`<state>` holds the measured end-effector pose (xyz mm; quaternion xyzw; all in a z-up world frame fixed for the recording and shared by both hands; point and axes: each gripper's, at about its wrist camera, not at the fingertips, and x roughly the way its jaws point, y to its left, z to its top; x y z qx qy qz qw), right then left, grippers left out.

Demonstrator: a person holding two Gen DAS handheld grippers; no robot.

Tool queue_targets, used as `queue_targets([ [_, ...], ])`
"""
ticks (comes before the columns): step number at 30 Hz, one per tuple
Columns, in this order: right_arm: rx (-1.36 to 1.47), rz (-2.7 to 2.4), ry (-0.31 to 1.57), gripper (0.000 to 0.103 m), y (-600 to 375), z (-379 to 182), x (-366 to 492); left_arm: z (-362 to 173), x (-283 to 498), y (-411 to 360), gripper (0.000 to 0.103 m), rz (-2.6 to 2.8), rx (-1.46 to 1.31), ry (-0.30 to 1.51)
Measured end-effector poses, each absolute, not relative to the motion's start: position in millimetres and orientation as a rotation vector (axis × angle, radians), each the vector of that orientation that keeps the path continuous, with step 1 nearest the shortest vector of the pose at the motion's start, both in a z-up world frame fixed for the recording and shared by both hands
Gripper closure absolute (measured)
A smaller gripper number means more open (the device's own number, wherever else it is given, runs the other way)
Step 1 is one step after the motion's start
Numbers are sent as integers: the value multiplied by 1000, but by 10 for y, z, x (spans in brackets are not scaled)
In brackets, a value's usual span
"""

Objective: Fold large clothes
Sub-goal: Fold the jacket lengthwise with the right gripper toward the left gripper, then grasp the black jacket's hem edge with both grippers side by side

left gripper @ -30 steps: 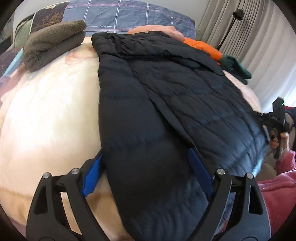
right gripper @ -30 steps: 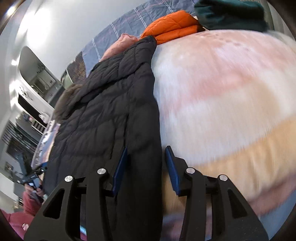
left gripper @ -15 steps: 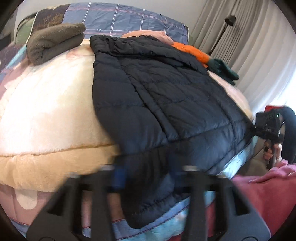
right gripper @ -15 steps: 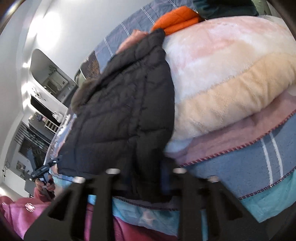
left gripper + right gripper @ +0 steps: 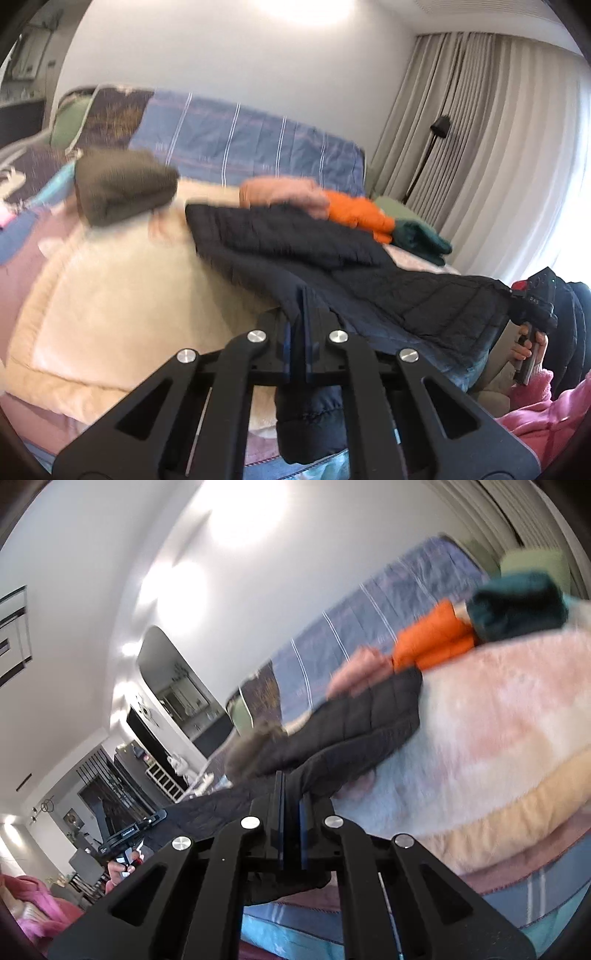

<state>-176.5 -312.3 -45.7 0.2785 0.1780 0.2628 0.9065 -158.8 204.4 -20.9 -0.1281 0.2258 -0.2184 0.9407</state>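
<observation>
Both near corners of the dark navy quilted puffer jacket point(image 5: 332, 266) are rising off the bed now, where a second ago its hem was lying flat across the cream and pink plush blanket point(image 5: 122, 288) with blue pads open on either side of it. Jaws on both sides have just been closing, and the fabric is between them: the left hand-held gripper point(image 5: 297, 332) is pinching one hem corner with its pads nearly touching, and the right hand-held gripper point(image 5: 290, 805) is clamping the other corner the same way, so the hem is stretching between the two while the jacket's collar end is resting further up the bed. That likely means the grasp step is finished and the fold is beginning, with the lower half ready to be carried towards the collar. Beyond the jacket, a folded olive-brown fleece point(image 5: 125, 192) is lying near the blue striped pillow point(image 5: 251, 147), and a pink garment point(image 5: 284, 192), an orange puffer point(image 5: 358, 214) and a dark green folded piece point(image 5: 421, 240) are sitting in a row near the headboard end. No baskets or boxes are showing; the bed alone is carrying the clothes. Pale pleated curtains point(image 5: 498, 147) are hanging to the right.
</observation>
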Motion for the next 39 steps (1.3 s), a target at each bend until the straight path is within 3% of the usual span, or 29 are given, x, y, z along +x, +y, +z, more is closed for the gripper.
queue_targets([
  [9, 455, 465, 160, 97, -3089, -70, -2135, 228, -1956, 2094, 98, -403, -221, 304],
  [30, 411, 204, 320, 97, -3018, -307, -189, -19, 57, 2033, 97, -262, -213, 493],
  [39, 391, 95, 503, 97, -2984, -873, 772, -505, 979, 1964, 94, -215, -200, 637],
])
